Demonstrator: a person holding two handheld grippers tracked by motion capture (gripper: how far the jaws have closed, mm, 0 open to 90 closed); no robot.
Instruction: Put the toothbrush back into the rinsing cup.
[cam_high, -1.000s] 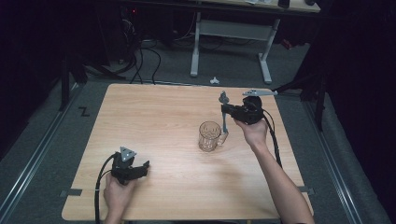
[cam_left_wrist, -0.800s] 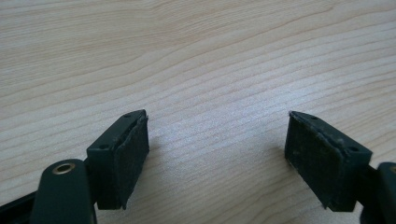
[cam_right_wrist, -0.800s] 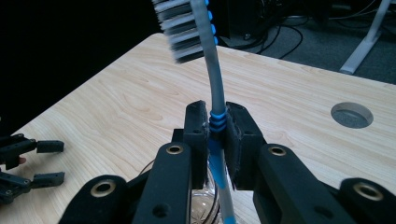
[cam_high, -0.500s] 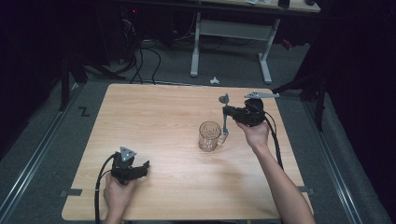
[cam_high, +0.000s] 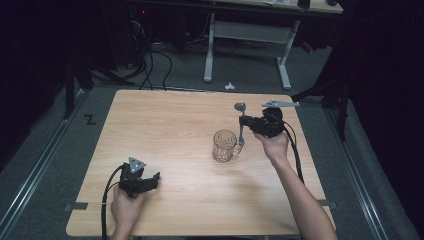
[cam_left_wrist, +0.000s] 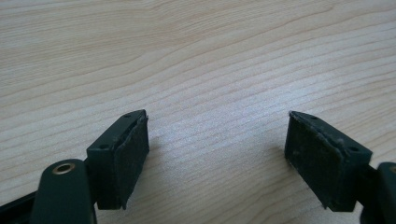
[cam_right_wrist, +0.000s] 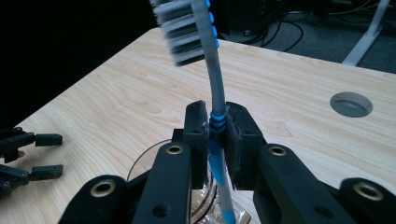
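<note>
From above, the right gripper (cam_high: 241, 127) held a toothbrush (cam_high: 240, 125) upright beside the mug (cam_high: 224, 145); the left gripper (cam_high: 155, 178) lay well apart from the mug. Its jaws stood apart over bare table (cam_left_wrist: 210, 56). The right jaws clamped the toothbrush (cam_right_wrist: 212, 93); tilted, it could miss the mug (cam_right_wrist: 205, 205).

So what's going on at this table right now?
A person works two handheld grippers at a light wooden table. The right gripper is shut on a grey and blue toothbrush, held upright, bristles up, beside a clear glass mug. The left gripper rests open on the tabletop, holding nothing.
</note>
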